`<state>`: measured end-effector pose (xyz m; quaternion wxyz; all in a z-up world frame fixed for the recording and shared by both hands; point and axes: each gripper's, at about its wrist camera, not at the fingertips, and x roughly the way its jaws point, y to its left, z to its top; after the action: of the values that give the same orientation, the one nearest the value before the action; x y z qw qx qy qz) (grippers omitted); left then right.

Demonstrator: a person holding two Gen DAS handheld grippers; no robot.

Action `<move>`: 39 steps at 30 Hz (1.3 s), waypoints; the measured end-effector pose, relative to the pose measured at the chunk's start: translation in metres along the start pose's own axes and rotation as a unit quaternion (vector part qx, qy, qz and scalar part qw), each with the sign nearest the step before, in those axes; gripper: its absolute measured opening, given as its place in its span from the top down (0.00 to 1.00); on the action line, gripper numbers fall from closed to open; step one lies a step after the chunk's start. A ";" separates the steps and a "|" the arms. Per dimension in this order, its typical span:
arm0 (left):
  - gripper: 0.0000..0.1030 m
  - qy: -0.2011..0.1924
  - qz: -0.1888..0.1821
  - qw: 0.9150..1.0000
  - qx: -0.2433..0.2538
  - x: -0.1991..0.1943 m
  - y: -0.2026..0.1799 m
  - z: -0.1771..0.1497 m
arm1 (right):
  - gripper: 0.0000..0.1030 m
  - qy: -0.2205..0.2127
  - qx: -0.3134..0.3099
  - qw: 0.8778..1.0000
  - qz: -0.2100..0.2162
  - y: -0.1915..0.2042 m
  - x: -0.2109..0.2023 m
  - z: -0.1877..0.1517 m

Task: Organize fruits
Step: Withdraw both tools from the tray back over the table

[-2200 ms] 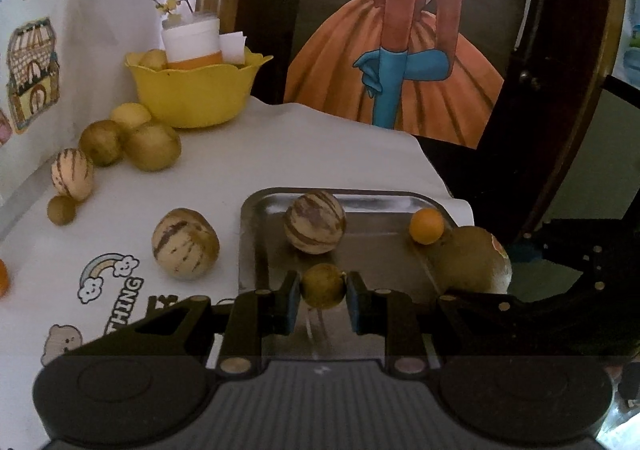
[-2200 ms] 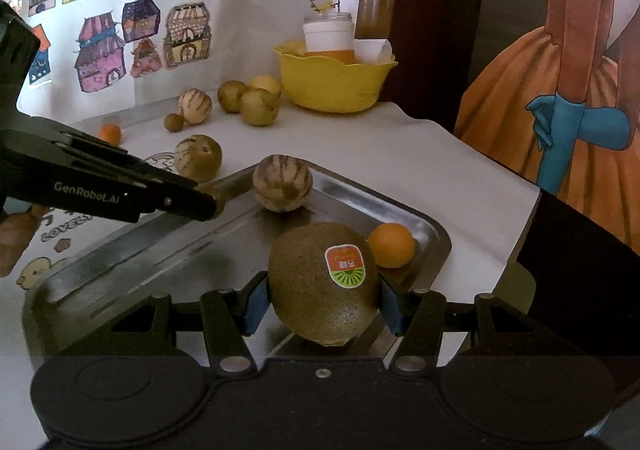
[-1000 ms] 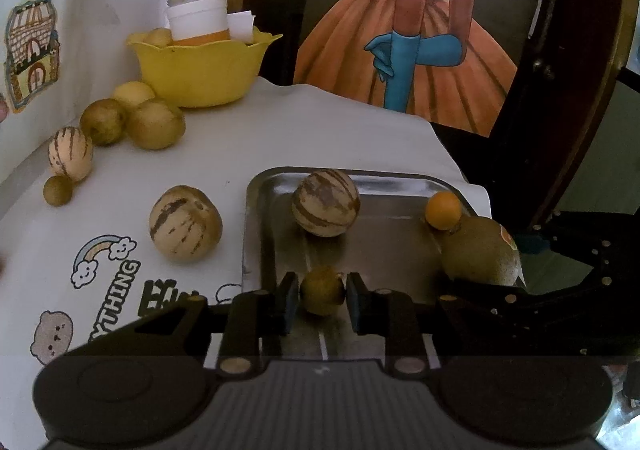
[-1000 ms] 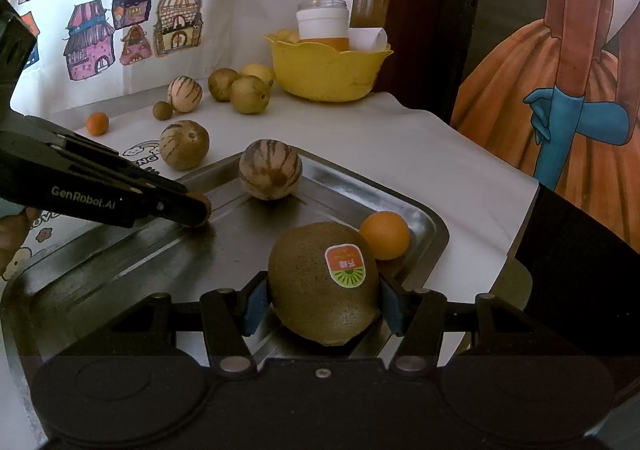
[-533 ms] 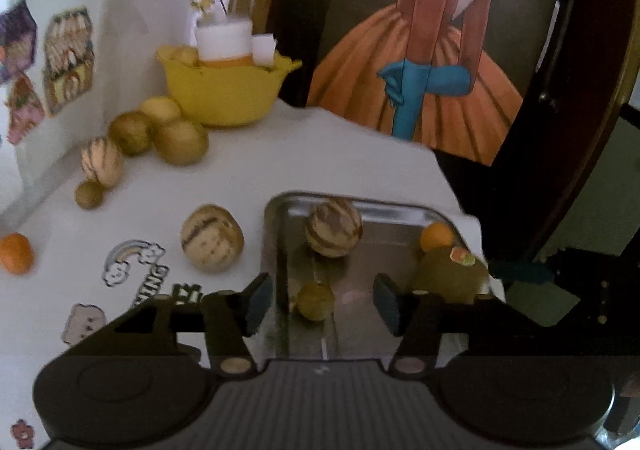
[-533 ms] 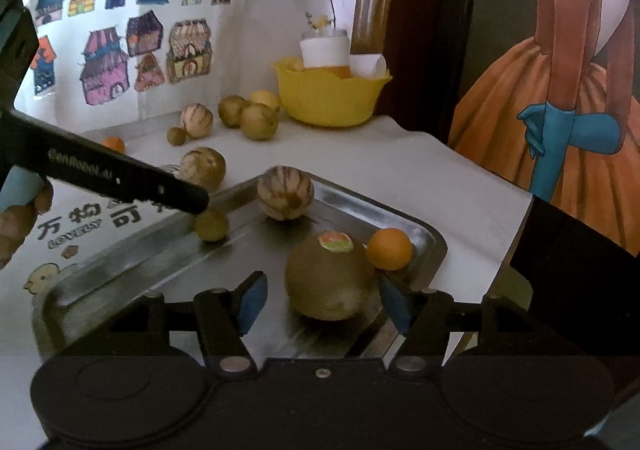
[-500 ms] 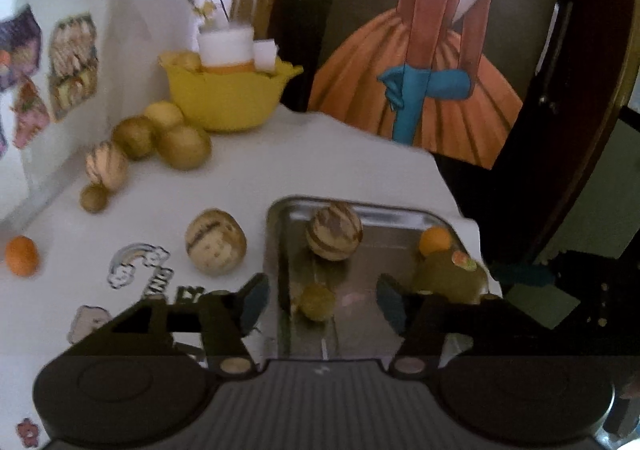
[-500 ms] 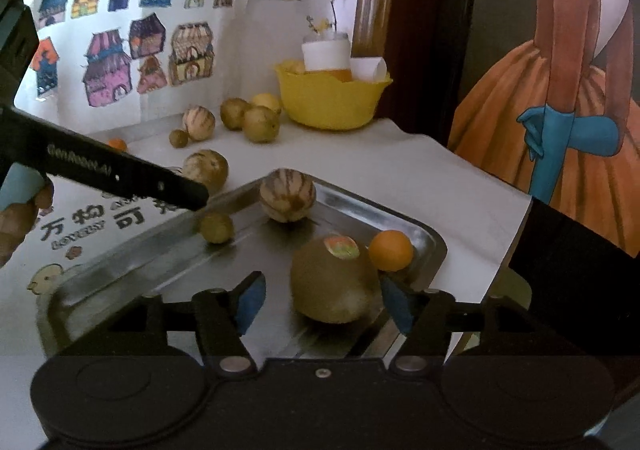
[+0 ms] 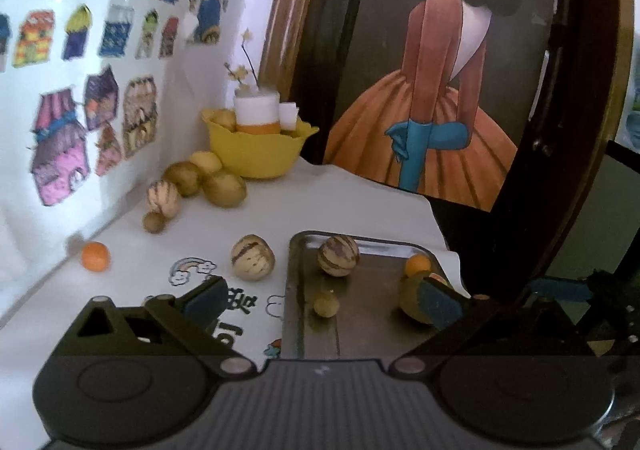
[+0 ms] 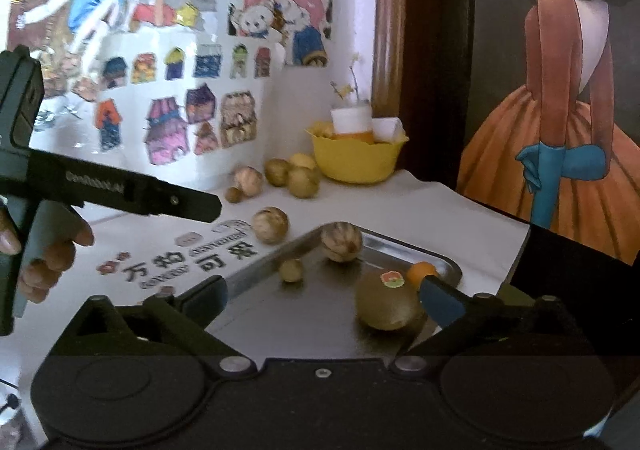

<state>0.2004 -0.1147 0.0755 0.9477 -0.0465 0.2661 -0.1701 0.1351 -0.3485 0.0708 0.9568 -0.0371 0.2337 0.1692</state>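
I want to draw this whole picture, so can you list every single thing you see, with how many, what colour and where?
Flat metal tray: one, silver-grey, near end of the table.
Big brown kiwi with a sticker: one, in the tray.
Small orange fruit: two, one in the tray, one on the cloth.
Striped round melons: three, tan; one in the tray, two on the cloth.
Small round brown fruit: one, in the tray; another by the wall.
White printed tablecloth: one.
Yellow plastic bowl: one, far corner.
Left tongs: black, open, empty.
Right tongs: black, open, empty.
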 end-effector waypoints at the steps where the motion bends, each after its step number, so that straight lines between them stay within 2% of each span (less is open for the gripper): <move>1: 0.00 -0.003 0.003 1.000 0.003 -0.007 0.000 -0.002 | 0.01 -0.001 -0.001 1.000 0.003 0.004 -0.005 0.001; 5: 0.00 -0.010 0.012 1.000 0.008 -0.029 0.000 -0.012 | 0.01 0.003 -0.004 1.000 0.017 0.021 -0.025 -0.001; 13: 0.00 0.017 0.041 0.999 0.024 -0.057 0.010 -0.039 | 0.01 0.037 -0.003 0.999 0.030 0.052 -0.043 -0.020; 22: 0.00 0.050 0.078 0.996 0.015 -0.083 0.044 -0.070 | 0.01 0.080 0.012 0.996 0.047 0.076 -0.043 -0.045; 31: 0.00 0.066 0.132 0.989 0.001 -0.106 0.084 -0.083 | 0.01 0.108 0.002 0.991 0.084 0.104 -0.024 -0.054; 39: 0.00 0.072 0.166 0.983 -0.013 -0.114 0.113 -0.085 | 0.01 0.127 -0.013 0.984 0.128 0.131 0.005 -0.042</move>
<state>0.0983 0.0306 0.0380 0.9405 -0.0014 0.3395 -0.0103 0.0765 -0.2301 0.0321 0.8893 -0.0410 0.3538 0.2869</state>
